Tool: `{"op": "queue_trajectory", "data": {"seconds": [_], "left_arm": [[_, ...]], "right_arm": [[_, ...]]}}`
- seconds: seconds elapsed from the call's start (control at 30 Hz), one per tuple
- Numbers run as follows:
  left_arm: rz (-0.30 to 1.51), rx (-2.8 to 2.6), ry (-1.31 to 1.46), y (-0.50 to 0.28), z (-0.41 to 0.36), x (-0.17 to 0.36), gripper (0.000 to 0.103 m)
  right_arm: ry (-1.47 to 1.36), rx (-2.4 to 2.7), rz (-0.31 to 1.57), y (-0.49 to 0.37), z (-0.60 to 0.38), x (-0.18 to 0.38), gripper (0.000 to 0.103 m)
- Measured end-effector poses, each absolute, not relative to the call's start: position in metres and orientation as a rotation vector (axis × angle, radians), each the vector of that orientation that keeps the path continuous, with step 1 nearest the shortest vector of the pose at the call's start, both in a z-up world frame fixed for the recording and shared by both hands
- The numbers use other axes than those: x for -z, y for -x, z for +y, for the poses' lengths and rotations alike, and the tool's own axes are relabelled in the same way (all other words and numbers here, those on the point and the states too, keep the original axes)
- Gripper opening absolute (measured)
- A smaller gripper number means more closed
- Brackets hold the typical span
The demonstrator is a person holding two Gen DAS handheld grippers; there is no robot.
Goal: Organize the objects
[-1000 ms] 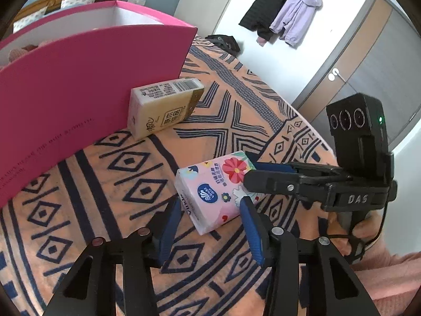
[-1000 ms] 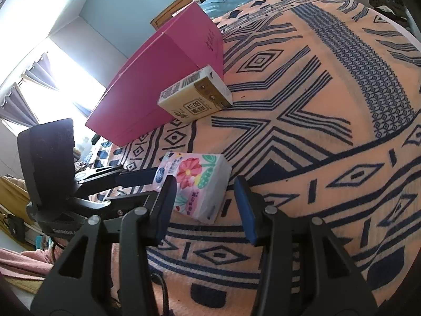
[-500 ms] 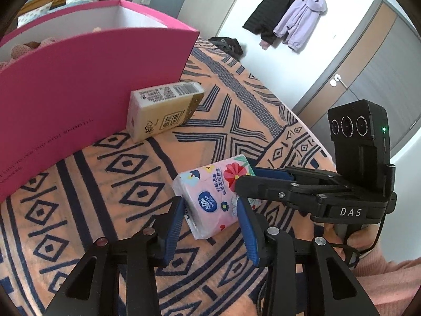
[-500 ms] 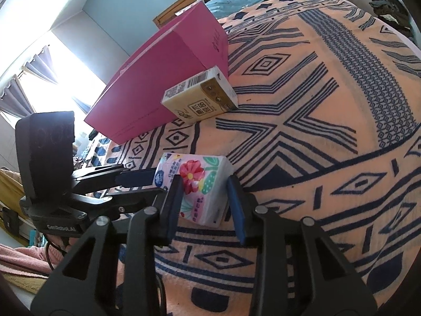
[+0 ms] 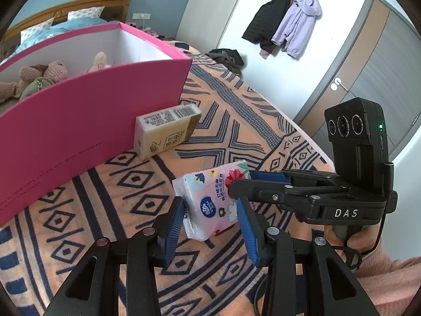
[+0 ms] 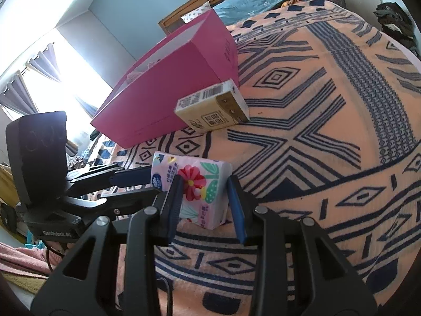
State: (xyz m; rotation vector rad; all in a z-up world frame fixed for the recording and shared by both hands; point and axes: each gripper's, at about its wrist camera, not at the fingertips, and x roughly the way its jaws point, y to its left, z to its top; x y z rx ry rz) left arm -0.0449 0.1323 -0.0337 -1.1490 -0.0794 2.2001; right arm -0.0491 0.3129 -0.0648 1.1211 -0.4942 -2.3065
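A pink floral tissue pack [image 5: 214, 200] is held between both grippers, lifted off the patterned bedspread. My left gripper [image 5: 210, 216] is shut on its near end. My right gripper [image 6: 204, 197] is shut on the other end of the pack [image 6: 196, 187], and shows in the left wrist view [image 5: 263, 184] coming from the right. A beige tissue pack [image 5: 164, 130] lies beside the open pink box [image 5: 86, 113]; both also show in the right wrist view, the pack [image 6: 213, 110] against the box [image 6: 181, 79].
Plush toys [image 5: 39, 79] lie inside the pink box. The orange and navy bedspread [image 6: 329, 131] covers the bed. Dark clothes [image 5: 226, 56] lie at the far bed edge. Coats [image 5: 286, 21] hang on the wall by a door [image 5: 368, 79].
Both grippers have closed in on the floral tissue pack from opposite ends and raised it off the bedspread. The view has risen, showing the inside of the pink box.
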Motion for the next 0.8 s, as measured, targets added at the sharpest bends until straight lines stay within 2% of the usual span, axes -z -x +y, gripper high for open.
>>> {"op": "queue_trajectory", "data": {"seconds": [0.8], "left_arm": [[-0.11, -2.311, 1.031, 0.044, 0.106, 0.006, 0.042]], "right_arm": [[-1.024, 2.315, -0.405, 0.06, 0.29, 0.034, 0.038]]}}
